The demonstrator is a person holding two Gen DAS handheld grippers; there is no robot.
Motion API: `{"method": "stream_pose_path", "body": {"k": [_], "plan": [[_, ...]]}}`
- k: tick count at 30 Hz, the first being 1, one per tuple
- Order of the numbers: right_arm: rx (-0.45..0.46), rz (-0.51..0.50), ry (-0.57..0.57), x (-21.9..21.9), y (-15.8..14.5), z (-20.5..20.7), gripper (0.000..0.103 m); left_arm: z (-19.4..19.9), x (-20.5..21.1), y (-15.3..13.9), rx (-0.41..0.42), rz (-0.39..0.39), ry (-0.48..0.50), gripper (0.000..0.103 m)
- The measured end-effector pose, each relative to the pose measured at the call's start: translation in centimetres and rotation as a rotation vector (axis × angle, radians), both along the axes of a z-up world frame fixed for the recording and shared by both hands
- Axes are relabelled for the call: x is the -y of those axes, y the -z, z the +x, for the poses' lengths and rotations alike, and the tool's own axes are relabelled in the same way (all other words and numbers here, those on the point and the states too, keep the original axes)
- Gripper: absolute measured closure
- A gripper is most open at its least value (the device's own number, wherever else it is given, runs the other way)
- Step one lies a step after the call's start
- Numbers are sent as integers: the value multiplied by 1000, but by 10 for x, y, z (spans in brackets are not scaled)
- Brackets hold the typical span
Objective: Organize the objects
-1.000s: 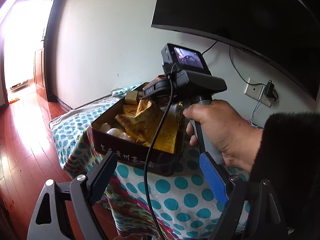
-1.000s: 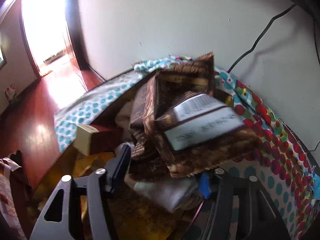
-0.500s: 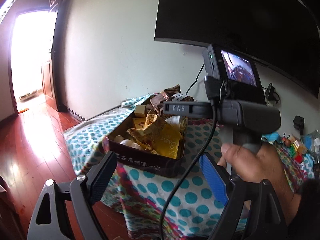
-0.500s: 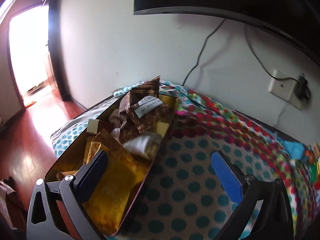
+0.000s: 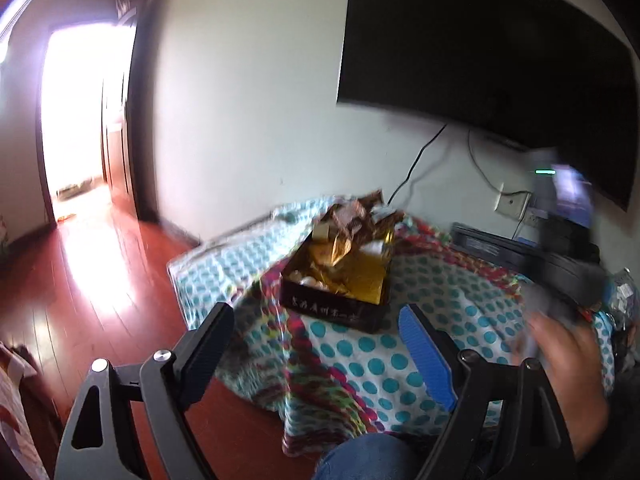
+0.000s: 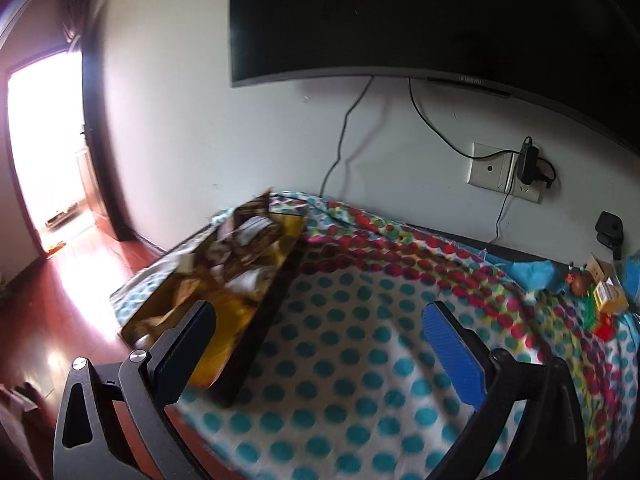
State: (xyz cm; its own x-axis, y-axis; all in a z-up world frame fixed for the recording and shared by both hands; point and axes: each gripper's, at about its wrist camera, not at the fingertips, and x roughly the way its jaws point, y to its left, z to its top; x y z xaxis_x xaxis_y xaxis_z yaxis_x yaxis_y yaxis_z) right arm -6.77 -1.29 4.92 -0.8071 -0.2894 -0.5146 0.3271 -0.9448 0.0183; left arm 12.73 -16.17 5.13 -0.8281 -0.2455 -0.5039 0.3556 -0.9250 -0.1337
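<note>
Snacks are seen heaped in a dark box (image 5: 335,309) that rests on a dotted cloth (image 6: 360,344), near the cloth's left edge. White characters are printed along the box's front wall, but they cannot be read through the blur. Brown wrappers (image 6: 256,236) are piled at the box's far end and yellow packets (image 5: 360,276) nearer its front. Beyond the box's left side, the cloth drops away to a red wood floor (image 5: 80,280).

The left gripper (image 5: 320,344) is held wide open with nothing between its fingers, short of the box's front wall. To the right of the box, a broad stretch of bare cloth is left free. The right gripper (image 6: 320,340) is also held wide open and empty, its left finger over the box's near corner and its right finger over that bare cloth. A hand (image 5: 568,380), blurred, is seen to the right of the box. Far right of the box, small toys (image 6: 596,300) are gathered at the cloth's edge. A lettered mark on the television (image 6: 440,20) above the box cannot be made out.
</note>
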Motion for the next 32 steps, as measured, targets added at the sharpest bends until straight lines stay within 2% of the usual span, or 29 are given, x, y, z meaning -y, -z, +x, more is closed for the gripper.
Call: {"method": "stream_pose_path", "body": {"k": [1,3,5,12,21,23,32], "plan": [[-11,-2,-13,1,-2,14,0,-6,3,1,10,16,6,16],[-25,11,-24,5,-6,33,0,-10,-1,-2,-4,-56,-28,16],[-28,27,-30,11,-9,45,0,-9,-6,-4,-21,-90,-52,16],[-51,40,-48,26,-22,66,0,-5,-14,-8,-30,-79,-48,16],[-40,46,-67,36,-14,65,0,-8,-6,1,18,-95,-153,16],[-34,43,-65,36,-11,63,0,-7,-4,2,1,-74,-140,16],[-29,46,-77,42,-8,63,0,-9,-2,3,17,-57,-116,16]]}}
